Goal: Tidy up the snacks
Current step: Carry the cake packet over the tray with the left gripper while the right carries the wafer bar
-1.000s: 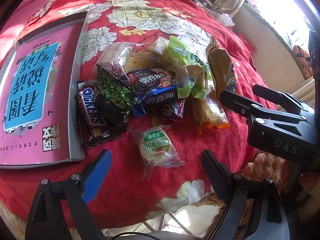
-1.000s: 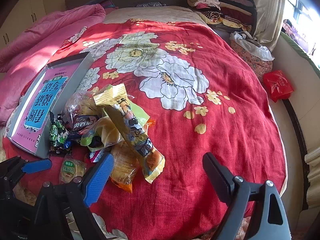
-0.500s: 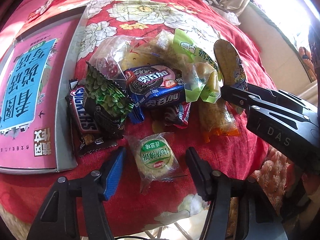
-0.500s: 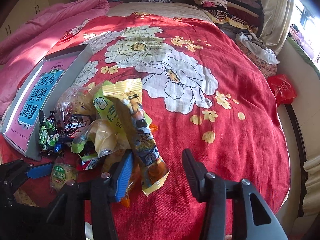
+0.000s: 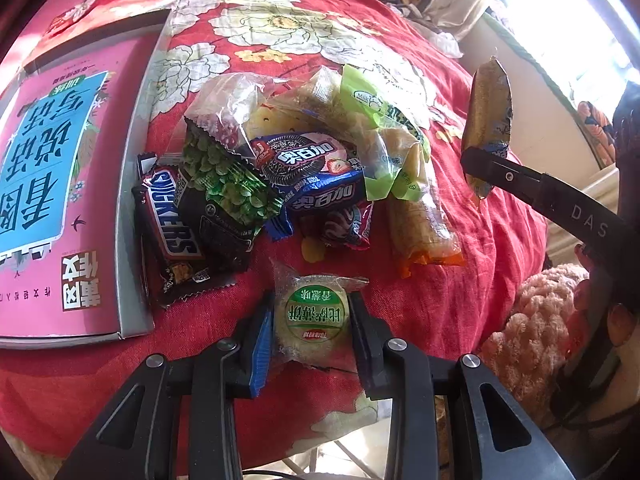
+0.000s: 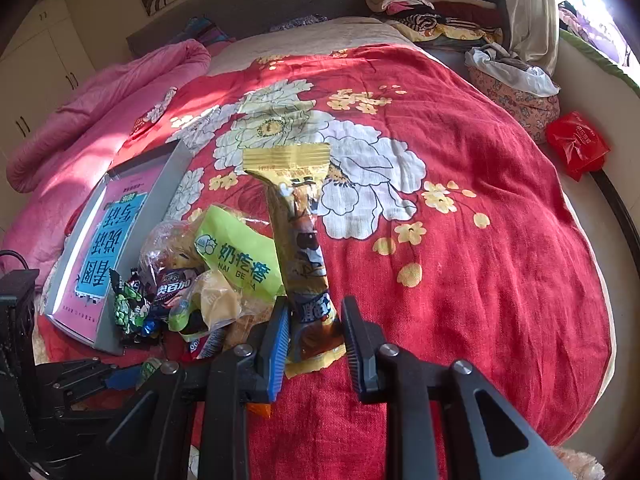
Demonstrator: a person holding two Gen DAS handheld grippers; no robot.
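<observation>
I see a bed (image 6: 460,280) under a red flowered cover. A pink book (image 5: 52,184) lies flat near its left edge, a pink quilt (image 6: 100,100) bunched beyond it. Beside the book, near the front edge, a heap of snack packets (image 5: 304,168) rests on the cover. Folded clothes (image 6: 432,4) sit at the far right corner.

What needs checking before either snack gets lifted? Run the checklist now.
1. Left gripper jaws, just closing, on the round green-label biscuit pack: ok.
2. Right gripper jaws, just closing, on the long yellow snack packet: ok.
3. Yellow packet clear of the pile: ok, it stands up from the jaws.
4. Biscuit pack apart from the Snickers bar: ok.
5. Grip firmness: cannot tell.
6. Drop-off spot: cannot tell.
</observation>
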